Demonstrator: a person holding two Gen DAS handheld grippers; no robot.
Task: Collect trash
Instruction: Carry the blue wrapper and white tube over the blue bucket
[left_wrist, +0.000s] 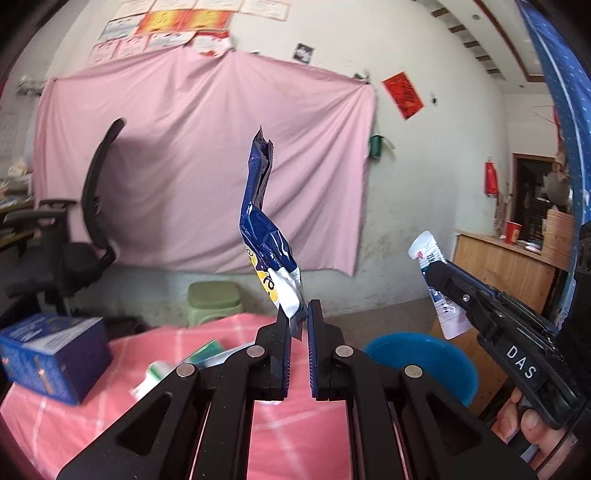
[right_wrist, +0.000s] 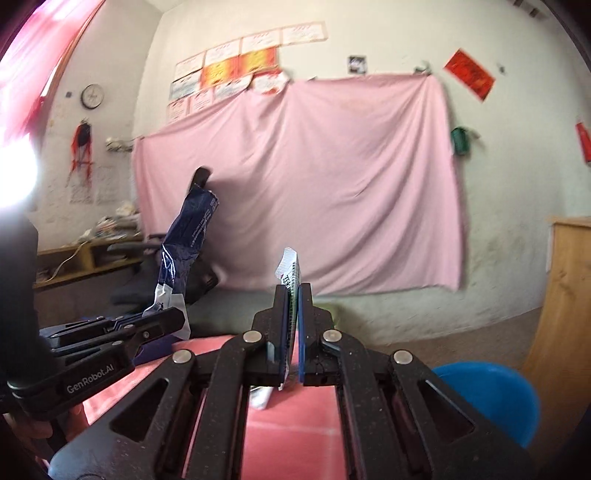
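My left claw (left_wrist: 299, 317) is clenched on the bottom edge of a blue snack wrapper (left_wrist: 264, 236), which stands upright above the blue bin (left_wrist: 424, 354) and to its left. My right claw (right_wrist: 293, 295) is clenched on a small white sachet (right_wrist: 290, 266), pinched near its middle, and holds it above the bin and nearer to it than the wrapper. Both pieces look empty, thin and very light; the wrapper is crumpled, glossy film and I judge it slippery, so a firm pinch on a folded seam suits it best. The sachet seems stiffer and flat. More litter (left_wrist: 155, 373) lies on the pink-clothed counter (left_wrist: 74, 424), left of the bin.
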